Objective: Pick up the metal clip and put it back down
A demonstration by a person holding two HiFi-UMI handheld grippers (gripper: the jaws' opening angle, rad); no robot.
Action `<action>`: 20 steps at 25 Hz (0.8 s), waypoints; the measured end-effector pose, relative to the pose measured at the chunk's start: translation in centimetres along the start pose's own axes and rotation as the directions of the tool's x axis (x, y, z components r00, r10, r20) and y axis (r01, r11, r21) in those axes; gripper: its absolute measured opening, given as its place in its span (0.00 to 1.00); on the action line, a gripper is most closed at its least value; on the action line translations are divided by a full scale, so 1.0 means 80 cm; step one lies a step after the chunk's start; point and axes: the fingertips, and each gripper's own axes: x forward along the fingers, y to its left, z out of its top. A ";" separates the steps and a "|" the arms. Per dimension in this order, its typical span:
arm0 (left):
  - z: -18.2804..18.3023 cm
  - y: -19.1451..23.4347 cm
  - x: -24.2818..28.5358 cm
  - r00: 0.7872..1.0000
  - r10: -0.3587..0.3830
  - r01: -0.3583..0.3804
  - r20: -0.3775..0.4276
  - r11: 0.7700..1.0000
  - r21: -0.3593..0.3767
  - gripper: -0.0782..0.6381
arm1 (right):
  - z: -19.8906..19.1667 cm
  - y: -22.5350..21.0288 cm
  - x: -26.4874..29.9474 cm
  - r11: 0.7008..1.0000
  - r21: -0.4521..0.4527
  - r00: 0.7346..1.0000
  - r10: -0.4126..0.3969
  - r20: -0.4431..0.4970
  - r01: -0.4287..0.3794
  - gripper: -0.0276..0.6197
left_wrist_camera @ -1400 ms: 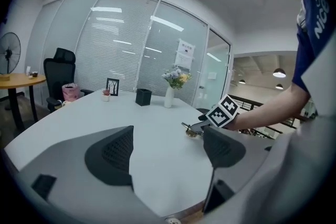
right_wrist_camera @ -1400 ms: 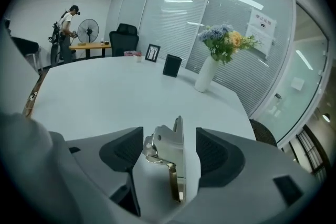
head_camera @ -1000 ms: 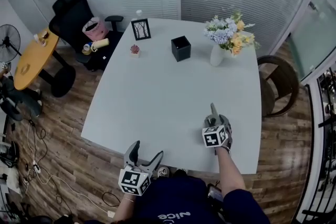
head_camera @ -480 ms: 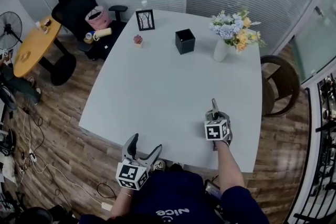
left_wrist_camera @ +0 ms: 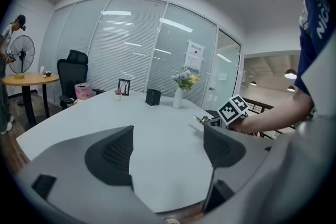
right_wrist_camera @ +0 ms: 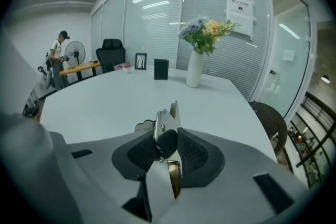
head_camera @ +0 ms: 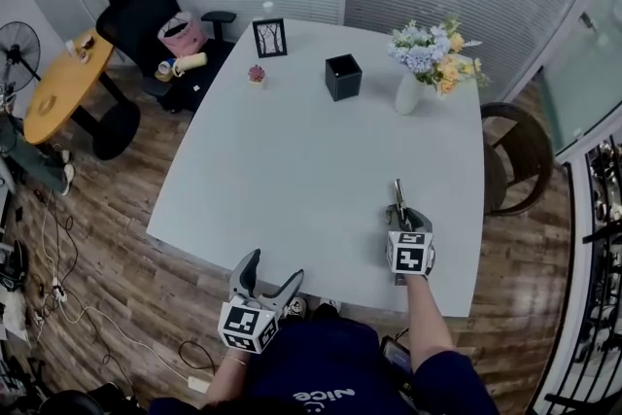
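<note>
Compared with a second ago, the right gripper (head_camera: 399, 211) now sits a little closer to the near edge of the table (head_camera: 292, 160), and it is rolled slightly. Its jaws have just been closing, and the metal clip (right_wrist_camera: 164, 124) is between them. The left gripper (head_camera: 272, 269) is at the same place as before, at the near edge of the table.

The right forearm reaches from the person over the near right part of the table, and the gripper tilts down toward the table top. The left gripper points only a little downward, across the table.

The right fingers (right_wrist_camera: 197, 157) are nearly together and press on the metal clip from both sides. The clip stands upright between the pads, and its silver end sticks out past the fingertips. It seems to be lifted just off the table, above the near right part of it.

The left fingers (left_wrist_camera: 113, 155) stand wide apart. Only the bare table shows between them.
</note>
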 end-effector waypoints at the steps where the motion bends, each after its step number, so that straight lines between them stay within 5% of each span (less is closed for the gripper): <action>1: 0.000 -0.001 0.000 1.000 -0.003 0.003 0.001 1.000 0.000 0.68 | 0.007 0.001 -0.009 1.000 0.016 1.000 0.004 0.029 -0.005 0.22; 12: 0.003 -0.027 0.006 0.998 -0.063 0.063 0.031 0.998 -0.006 0.68 | 0.060 0.036 -0.124 0.998 0.017 0.968 0.052 0.244 -0.058 0.22; 20: 0.007 -0.042 0.011 0.994 -0.096 0.096 0.054 0.995 0.003 0.68 | 0.056 0.067 -0.188 0.994 0.055 0.945 0.073 0.318 -0.095 0.22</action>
